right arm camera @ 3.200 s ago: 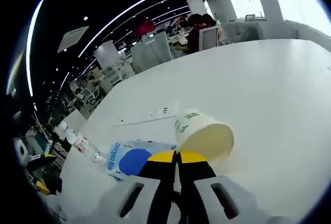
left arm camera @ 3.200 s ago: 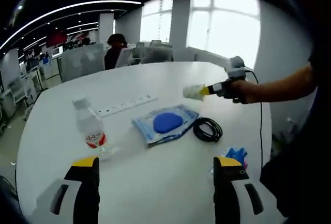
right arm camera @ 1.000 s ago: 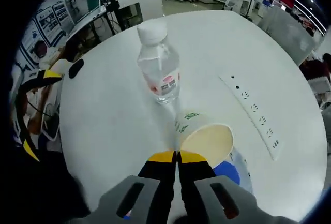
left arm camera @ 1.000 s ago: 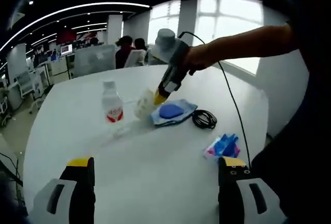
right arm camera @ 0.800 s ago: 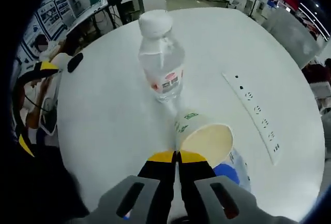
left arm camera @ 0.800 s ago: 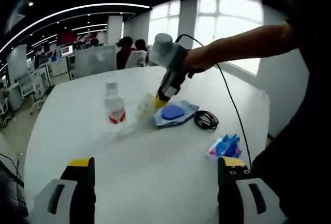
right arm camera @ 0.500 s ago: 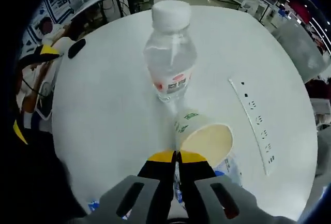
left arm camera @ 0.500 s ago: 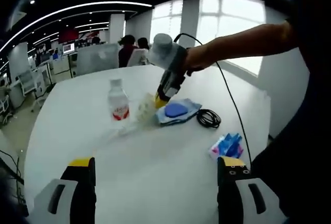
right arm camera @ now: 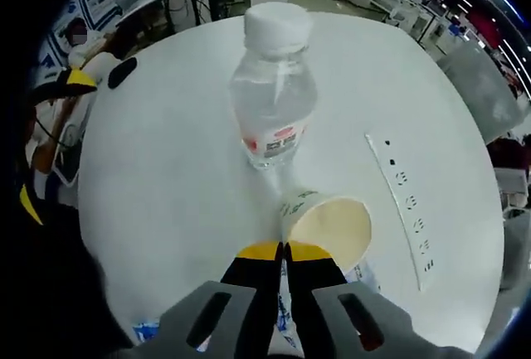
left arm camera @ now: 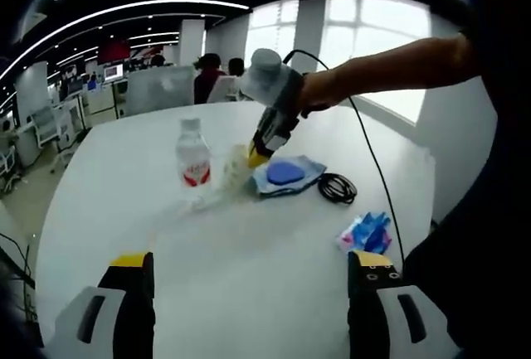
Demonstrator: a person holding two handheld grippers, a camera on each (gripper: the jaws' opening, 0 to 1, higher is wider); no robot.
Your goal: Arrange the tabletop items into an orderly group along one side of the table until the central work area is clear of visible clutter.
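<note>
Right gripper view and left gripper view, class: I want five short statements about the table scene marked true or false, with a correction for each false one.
1. The right gripper is shut on the paper cup. True.
2. The water bottle lies on its side. False: it stands upright, cap on.
3. The left gripper holds the black cable. False: it is open and the coiled cable lies on the table.
4. The cup is beside the bottle. True.
5. The blue tissue pack sits on top of the bottle. False: it lies on the table.
</note>
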